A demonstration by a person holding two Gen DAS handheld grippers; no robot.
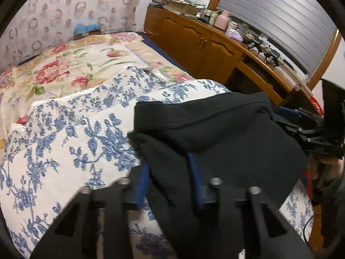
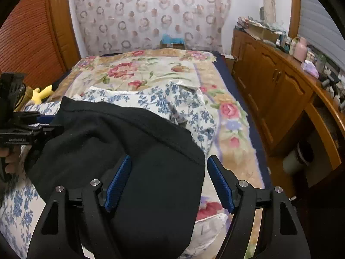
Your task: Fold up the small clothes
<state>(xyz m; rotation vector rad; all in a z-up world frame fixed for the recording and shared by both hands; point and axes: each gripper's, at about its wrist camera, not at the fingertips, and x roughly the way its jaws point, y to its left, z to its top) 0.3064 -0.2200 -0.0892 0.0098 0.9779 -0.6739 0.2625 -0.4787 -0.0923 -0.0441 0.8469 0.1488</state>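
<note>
Nearest the lens in the left wrist view, the left gripper (image 1: 168,185) was clenched on a bunched fold of the black, soft fleece-like garment (image 1: 215,142), its blue ribbed pads (image 1: 143,185) pinching the cloth near the garment's left corner. The garment lay spread over a white quilt with a blue flower print (image 1: 71,133) at the near end of the bed, its hemmed edge running across the top. Farther right, the right gripper (image 2: 170,183) stood released, its jaws wide: one blue pad (image 2: 118,181) rested against the cloth, while the other hung clear of the garment's right edge, above the cream bedspread with red and pink flowers (image 2: 232,116). To the right of the bed stood a long brown wooden cabinet (image 2: 269,82) cluttered with small items. Judging by its limp drape and rounded folds, the garment looked light, thick and floppy, not slippery and in no way fragile; it would sag between two holds and not keep a crease by itself. The corners along the hemmed edge seemed the best places to grip, one per gripper, keeping the cloth taut while folding.
</note>
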